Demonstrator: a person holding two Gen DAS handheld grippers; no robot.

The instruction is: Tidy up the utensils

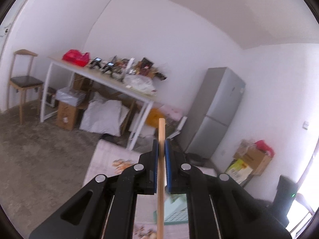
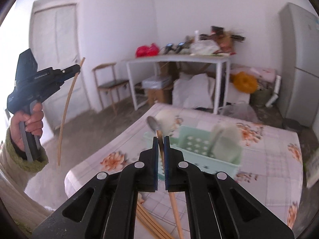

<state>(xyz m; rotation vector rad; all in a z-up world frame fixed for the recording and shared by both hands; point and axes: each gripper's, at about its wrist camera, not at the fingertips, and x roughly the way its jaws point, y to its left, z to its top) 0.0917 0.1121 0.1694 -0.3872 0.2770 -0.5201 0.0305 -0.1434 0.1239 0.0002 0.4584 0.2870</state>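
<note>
Overhead, our left gripper point(image 2: 78, 68) clamped one wooden chopstick point(image 2: 66, 107), its long axis near upright, top end past the jaws, lower end hanging free above the floor. Our right gripper point(image 2: 161, 139) was clenched on one wooden-handled spoon point(image 2: 157, 131), bowl pointing away toward the one green basket point(image 2: 199, 149) on the floral bench point(image 2: 269, 169). Several more chopsticks point(image 2: 147, 221) lay there, too overlapped for us to count.
</note>
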